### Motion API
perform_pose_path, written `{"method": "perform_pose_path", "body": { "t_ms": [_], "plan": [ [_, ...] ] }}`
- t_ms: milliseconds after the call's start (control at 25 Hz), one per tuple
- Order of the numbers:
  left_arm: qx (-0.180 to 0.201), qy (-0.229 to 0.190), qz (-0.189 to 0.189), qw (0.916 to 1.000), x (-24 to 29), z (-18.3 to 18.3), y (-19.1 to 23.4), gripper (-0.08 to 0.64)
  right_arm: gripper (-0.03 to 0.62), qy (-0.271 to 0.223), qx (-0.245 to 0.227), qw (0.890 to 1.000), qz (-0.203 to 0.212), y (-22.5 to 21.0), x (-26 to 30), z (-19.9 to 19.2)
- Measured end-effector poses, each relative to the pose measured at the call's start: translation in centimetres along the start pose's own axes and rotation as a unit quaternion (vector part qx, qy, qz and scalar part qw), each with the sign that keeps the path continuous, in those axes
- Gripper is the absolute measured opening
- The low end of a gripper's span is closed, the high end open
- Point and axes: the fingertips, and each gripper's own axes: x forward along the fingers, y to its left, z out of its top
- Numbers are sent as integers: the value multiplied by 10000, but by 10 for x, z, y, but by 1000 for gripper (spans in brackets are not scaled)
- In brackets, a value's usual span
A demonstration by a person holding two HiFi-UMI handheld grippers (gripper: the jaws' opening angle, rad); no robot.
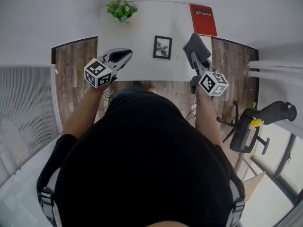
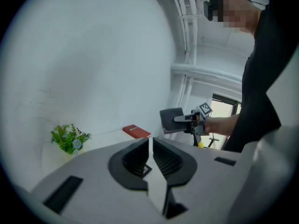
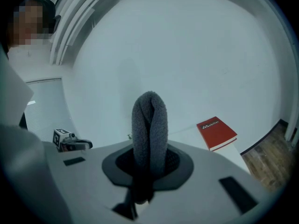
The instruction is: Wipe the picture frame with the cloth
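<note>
A small black picture frame (image 1: 162, 47) stands on the white table (image 1: 137, 66), near its middle. My right gripper (image 1: 194, 52) hovers just right of the frame, shut on a folded grey cloth (image 1: 195, 43); the cloth (image 3: 149, 122) sticks up between its jaws in the right gripper view. My left gripper (image 1: 126, 55) hangs over the table's front left, left of the frame, jaws closed together with nothing in them. From the left gripper (image 2: 151, 147) view, the right gripper (image 2: 188, 121) and its cloth (image 2: 170, 120) show across the table. The frame is hidden in both gripper views.
A potted green plant (image 1: 121, 9) with blue flowers sits at the table's back left. A red book (image 1: 203, 19) lies at the back right. A white wall runs behind the table. An office chair (image 1: 255, 126) stands on the floor to my right.
</note>
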Motion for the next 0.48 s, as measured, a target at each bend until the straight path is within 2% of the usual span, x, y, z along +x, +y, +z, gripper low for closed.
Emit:
{"method": "perform_pose_path", "body": {
  "t_ms": [240,480],
  "plan": [
    [-123,19,-83,9999,12,-11,8,34,41,216,-165,9996,-89,-8,14,-2],
    [-269,-62,-44,9996,20,-13,36,32,41,570,-455,9971,-197,-20,47,-11]
  ]
}}
